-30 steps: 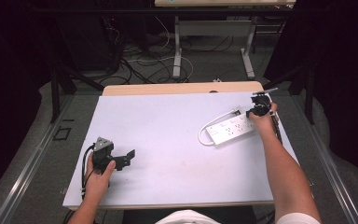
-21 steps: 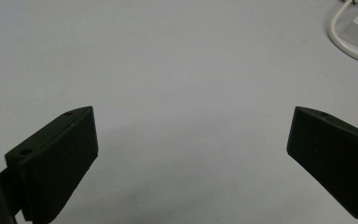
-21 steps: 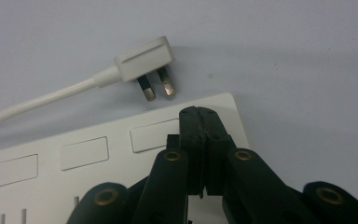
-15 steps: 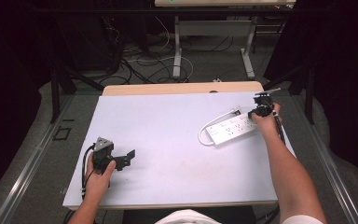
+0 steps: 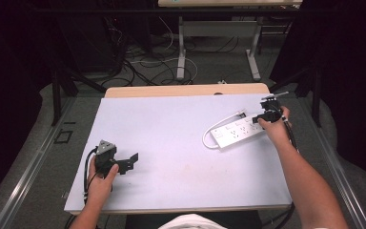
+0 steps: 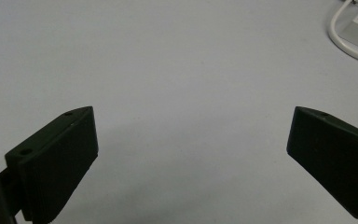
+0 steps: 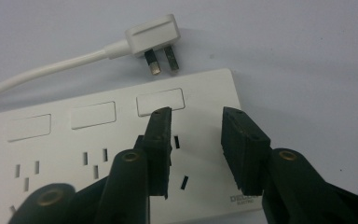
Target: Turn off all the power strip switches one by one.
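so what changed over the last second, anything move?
Barely anything. The right gripper shifted very slightly at the far right end of the power strip, jaws apart over the strip's face and holding nothing. The left gripper stayed open at the near left of the table. Strip, its cable and plug did not move.

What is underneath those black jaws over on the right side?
Under the right gripper lies a white power strip on the table: socket holes and switches show, its plug beside it. The jaws cover part of the nearest socket.
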Demonstrator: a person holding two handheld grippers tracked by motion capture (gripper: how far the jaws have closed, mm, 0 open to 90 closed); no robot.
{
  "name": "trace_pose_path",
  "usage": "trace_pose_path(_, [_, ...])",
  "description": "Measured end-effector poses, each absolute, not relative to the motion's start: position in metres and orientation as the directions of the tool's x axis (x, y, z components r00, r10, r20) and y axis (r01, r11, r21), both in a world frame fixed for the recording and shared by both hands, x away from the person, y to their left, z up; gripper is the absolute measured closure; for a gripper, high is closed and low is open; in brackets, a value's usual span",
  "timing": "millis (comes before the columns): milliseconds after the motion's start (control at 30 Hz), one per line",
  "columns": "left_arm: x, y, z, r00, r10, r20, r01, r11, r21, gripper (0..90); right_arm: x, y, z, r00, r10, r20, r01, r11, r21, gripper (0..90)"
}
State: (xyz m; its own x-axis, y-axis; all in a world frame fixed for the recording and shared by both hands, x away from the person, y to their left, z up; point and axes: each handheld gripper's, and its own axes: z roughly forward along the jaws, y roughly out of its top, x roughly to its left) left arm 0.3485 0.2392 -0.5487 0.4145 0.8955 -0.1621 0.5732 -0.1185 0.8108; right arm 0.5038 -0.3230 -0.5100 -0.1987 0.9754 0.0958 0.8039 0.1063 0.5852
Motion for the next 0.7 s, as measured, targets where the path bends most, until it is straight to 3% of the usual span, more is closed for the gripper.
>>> trace_pose_path(700, [0.348, 0.239, -0.548, 0.412, 0.896, -0.162, 0.568, -0.114, 0.815, 1.8, 0.452, -0.307, -0.490, -0.355, 0.933, 0.053, 0.703, 0.230, 0.673, 37.8])
